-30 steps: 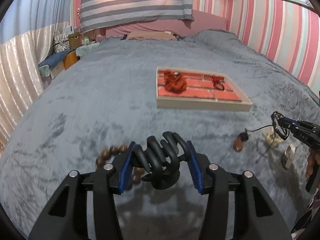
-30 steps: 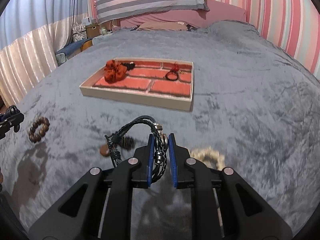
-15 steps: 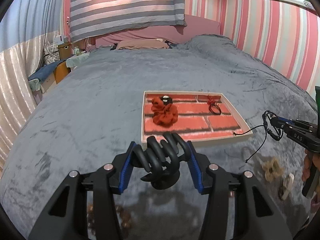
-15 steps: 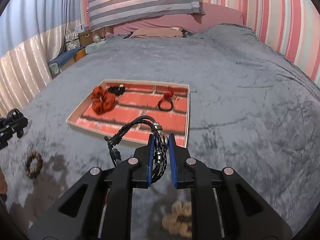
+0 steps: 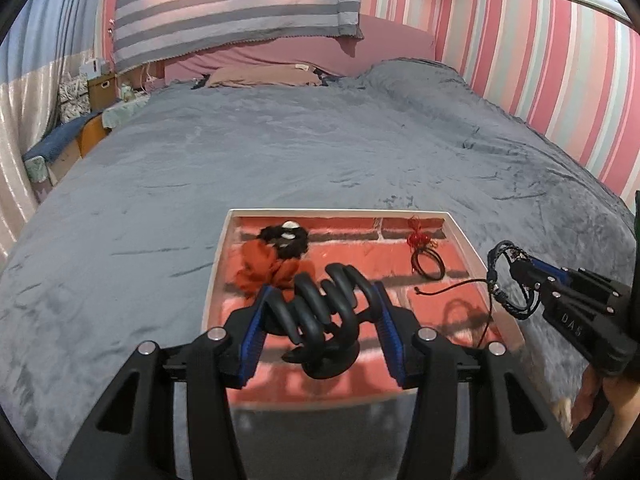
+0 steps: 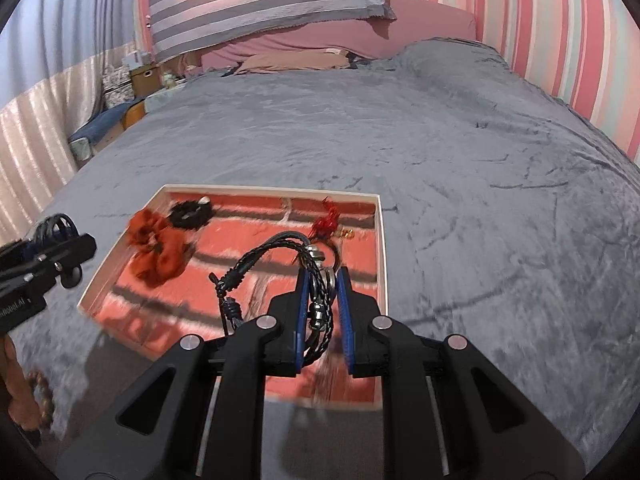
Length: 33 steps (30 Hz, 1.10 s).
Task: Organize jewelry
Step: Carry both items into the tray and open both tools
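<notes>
Both grippers hung over the near part of a shallow tray: the left gripper pinched a black claw hair clip between its blue pads, and the right gripper was pressed together on a braided black cord bracelet with metal beads. Around them spread a wide bed under a grey plush blanket, filling most of the room, with pink-striped wallpaper on the right, a striped grey-and-pink cloth hanging at the far end, and pale curtains on the left. The white-rimmed tray, lined with a red brick print, lay near on the blanket. Inside it, far left, sat an orange scrunchie touching a black hair tie; far right lay a thin black band with a red knot.
</notes>
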### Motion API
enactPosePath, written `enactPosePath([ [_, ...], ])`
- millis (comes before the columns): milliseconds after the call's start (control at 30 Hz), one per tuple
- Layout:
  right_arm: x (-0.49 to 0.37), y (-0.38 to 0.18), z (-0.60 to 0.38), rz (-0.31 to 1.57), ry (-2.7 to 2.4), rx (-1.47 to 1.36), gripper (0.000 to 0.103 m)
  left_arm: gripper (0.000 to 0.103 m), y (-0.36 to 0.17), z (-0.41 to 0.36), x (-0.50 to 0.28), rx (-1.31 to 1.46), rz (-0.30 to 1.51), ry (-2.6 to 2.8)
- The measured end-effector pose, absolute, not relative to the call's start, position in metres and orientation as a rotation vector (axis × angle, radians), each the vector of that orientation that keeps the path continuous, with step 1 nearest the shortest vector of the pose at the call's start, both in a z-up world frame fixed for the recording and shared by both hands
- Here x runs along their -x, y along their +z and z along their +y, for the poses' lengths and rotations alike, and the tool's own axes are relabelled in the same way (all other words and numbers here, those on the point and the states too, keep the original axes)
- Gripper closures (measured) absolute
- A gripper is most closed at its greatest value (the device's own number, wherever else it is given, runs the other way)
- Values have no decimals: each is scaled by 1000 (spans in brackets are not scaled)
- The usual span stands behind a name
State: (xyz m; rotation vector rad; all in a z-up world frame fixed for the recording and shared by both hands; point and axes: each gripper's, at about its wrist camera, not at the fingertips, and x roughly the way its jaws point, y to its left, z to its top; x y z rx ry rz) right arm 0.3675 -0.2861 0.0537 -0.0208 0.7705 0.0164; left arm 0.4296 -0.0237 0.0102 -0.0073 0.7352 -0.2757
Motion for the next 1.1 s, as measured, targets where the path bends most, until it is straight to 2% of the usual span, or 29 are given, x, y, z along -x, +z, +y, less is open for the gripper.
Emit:
enactPosePath([
  [533,-447,-1,-289,750,-92,54,88,54,-54,-59,-530,100,793,-297],
  [800,-458,-19,-291,827,-79,27,88,53,-58,-73,-534,21,817,-286],
  [1100,-467,-36,-289,936,-87,35,86,53,-77,-78,-548,1,940,-279],
])
